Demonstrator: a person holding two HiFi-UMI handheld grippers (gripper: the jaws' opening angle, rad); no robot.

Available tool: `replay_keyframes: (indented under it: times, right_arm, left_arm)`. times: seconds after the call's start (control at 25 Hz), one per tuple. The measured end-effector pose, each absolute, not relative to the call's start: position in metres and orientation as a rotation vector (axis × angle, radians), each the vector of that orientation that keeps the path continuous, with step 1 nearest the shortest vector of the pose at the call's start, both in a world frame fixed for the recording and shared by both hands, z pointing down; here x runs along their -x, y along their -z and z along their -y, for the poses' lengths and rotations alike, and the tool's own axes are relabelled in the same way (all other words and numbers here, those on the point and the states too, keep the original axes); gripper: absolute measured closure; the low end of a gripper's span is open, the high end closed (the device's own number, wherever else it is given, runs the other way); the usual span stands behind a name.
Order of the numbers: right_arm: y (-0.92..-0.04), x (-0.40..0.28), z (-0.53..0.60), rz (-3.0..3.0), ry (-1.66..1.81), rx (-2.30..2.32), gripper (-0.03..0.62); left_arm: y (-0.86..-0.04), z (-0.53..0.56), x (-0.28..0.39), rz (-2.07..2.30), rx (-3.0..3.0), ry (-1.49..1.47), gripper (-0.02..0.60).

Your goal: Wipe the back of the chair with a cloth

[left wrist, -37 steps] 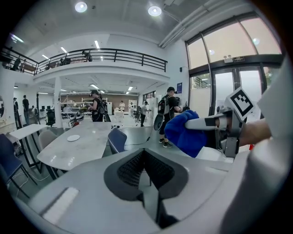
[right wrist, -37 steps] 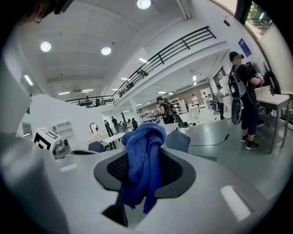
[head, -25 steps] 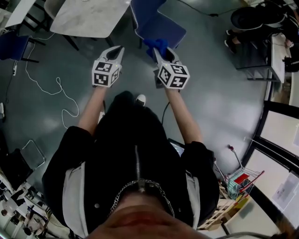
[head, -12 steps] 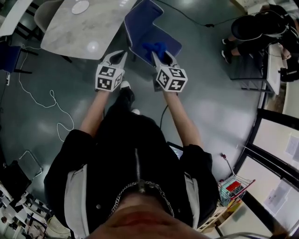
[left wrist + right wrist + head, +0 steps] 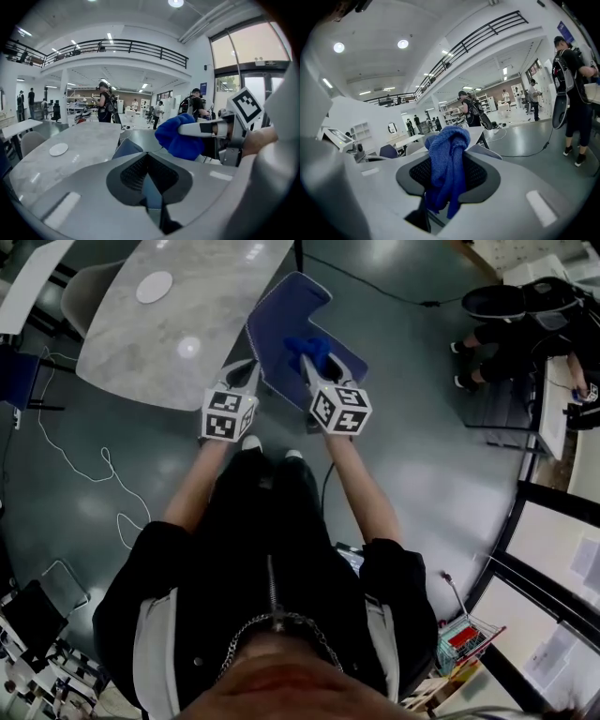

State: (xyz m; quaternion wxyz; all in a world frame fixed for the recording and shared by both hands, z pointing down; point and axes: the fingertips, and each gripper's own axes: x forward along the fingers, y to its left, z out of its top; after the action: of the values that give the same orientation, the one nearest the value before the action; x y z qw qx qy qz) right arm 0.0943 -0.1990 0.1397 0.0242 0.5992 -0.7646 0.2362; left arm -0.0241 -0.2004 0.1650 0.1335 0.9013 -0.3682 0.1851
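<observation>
At the person's front, the left gripper (image 5: 250, 370) is seen closed and empty. A blue cloth (image 5: 308, 345) is clamped in the right gripper (image 5: 312, 360), over the blue chair (image 5: 284, 307), beside a marble table (image 5: 141, 343).

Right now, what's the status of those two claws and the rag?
Right gripper shut on blue cloth. Left gripper shut, empty. Cloth above blue chair, contact unclear. Table close alongside.
</observation>
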Motion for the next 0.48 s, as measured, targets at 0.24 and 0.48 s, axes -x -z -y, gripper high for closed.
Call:
replay_keyframes:
  times: [0.24, 0.48]
  right_arm:
    - [-0.175, -0.116, 0.230, 2.379, -0.662, -1.842, 0.459]
    - [-0.240, -0.135, 0.266, 2.422, -0.633, -1.838, 0.459]
  left_arm:
    - [-0.194, 0.226, -0.006, 1.081, -2.535, -0.438, 0.572]
    - [-0.249, 0.243, -0.033, 1.099, -2.563, -0.388, 0.572]
